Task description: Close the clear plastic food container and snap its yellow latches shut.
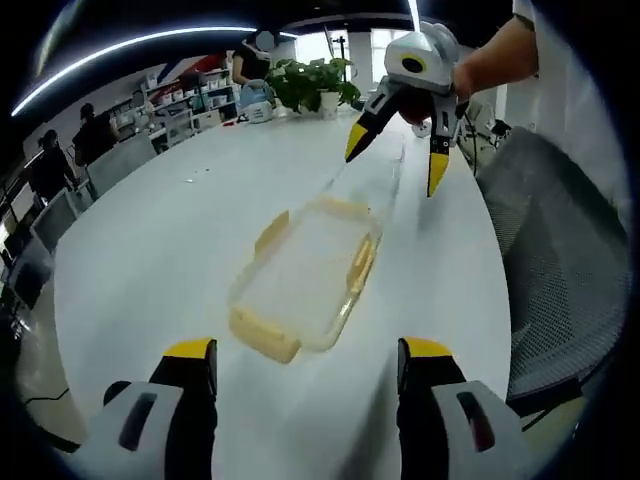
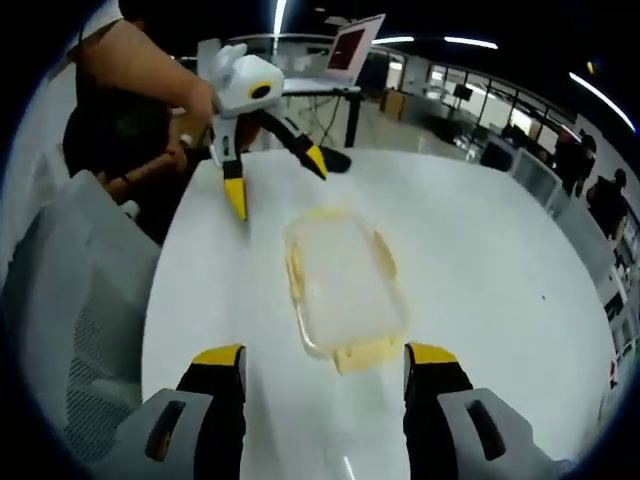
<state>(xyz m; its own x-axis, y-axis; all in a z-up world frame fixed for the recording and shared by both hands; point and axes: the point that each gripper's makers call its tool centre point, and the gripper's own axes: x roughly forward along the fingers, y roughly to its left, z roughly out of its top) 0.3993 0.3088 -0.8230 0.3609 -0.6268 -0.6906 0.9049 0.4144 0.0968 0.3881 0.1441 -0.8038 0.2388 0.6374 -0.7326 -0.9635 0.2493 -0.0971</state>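
A clear plastic food container (image 1: 305, 270) with yellow latches lies on the white table (image 1: 160, 250), its lid resting on top. My left gripper (image 1: 310, 362) is open, its yellow-tipped jaws just short of the container's near end latch (image 1: 262, 338). My right gripper (image 1: 396, 158) hangs open above the container's far end. From the right gripper view, the container (image 2: 342, 283) lies ahead of my open right gripper (image 2: 325, 368), with an end latch (image 2: 362, 354) close to the jaws. The left gripper (image 2: 275, 180) hovers open beyond the far end.
A grey mesh chair (image 1: 560, 270) stands at the table's right edge, and it shows again as the chair (image 2: 70, 300) in the right gripper view. A potted plant (image 1: 315, 85) and small items sit at the table's far end. People stand in the office behind. A person's arm (image 1: 500, 55) holds the right gripper.
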